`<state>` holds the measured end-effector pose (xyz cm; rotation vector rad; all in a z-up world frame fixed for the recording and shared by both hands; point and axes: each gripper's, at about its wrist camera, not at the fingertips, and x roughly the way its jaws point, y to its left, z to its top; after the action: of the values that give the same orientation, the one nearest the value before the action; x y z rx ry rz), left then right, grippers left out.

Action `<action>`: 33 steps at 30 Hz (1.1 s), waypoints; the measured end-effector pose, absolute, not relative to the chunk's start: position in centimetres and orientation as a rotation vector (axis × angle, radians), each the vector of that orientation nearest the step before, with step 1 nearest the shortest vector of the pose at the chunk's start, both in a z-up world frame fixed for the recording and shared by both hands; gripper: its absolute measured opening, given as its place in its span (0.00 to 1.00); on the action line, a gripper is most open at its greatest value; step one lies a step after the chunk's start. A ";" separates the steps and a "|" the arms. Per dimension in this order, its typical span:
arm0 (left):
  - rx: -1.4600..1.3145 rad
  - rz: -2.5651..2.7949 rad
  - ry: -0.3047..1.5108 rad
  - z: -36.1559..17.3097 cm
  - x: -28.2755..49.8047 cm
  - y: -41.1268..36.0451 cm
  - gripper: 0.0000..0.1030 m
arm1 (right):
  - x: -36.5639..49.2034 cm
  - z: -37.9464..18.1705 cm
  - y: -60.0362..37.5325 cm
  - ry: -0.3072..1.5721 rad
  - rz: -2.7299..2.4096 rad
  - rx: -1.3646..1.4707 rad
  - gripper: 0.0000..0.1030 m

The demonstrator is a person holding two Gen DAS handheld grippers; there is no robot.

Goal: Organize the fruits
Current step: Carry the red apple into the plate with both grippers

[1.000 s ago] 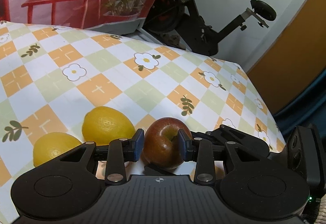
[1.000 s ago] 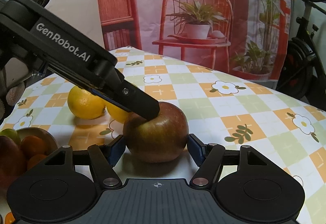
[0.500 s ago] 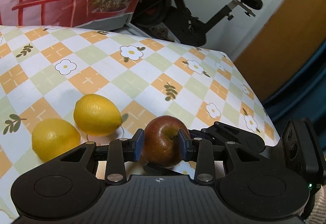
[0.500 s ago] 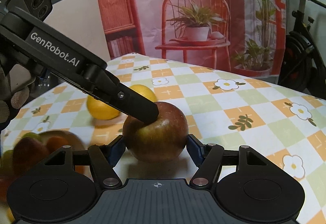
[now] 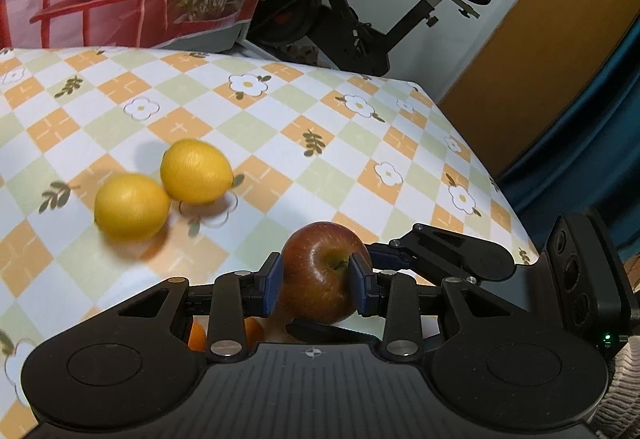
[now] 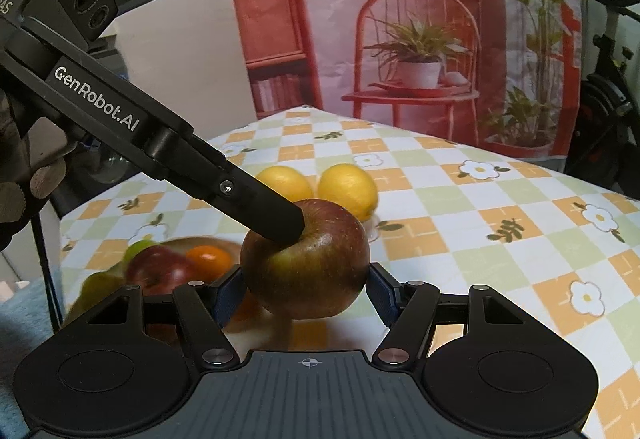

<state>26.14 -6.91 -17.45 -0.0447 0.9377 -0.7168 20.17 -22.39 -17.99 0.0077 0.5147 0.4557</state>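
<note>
Apple point(image 6: 306, 259) is sitting up off the table, both tongs squeezing it, the right gripper point(image 6: 306, 293) wide on its sides and the left gripper point(image 5: 318, 281) narrow over its top, while the fruit bowl point(image 6: 120, 279) is waiting near on the left.

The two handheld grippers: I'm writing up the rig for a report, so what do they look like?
Both are matte black. Each has a ribbed body, two round discs, silver-pinned linkages and blue pads. In the right wrist view the left gripper bears white "GenRobot.AI" lettering and a three-lens block. A green light glows on the right gripper.
</note>
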 end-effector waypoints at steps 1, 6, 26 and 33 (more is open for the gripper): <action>-0.046 -0.717 0.939 -17.5 25.9 -6.7 0.37 | 19.8 -18.0 -22.1 0.516 0.459 0.010 0.60; -0.054 -0.720 0.949 -17.6 24.9 -5.9 0.37 | 18.7 -18.0 -21.1 0.525 0.474 0.006 0.60; -0.085 -0.698 0.990 -19.1 24.3 -3.8 0.35 | 17.6 -19.2 -19.8 0.574 0.488 -0.010 0.60; -0.075 -0.688 0.990 -19.1 24.5 -4.0 0.36 | 17.5 -19.2 -19.7 0.580 0.492 -0.025 0.61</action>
<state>24.47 -4.04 -19.13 -0.0750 0.9898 -0.6880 17.47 -19.69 -19.24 -0.0248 0.5795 0.4924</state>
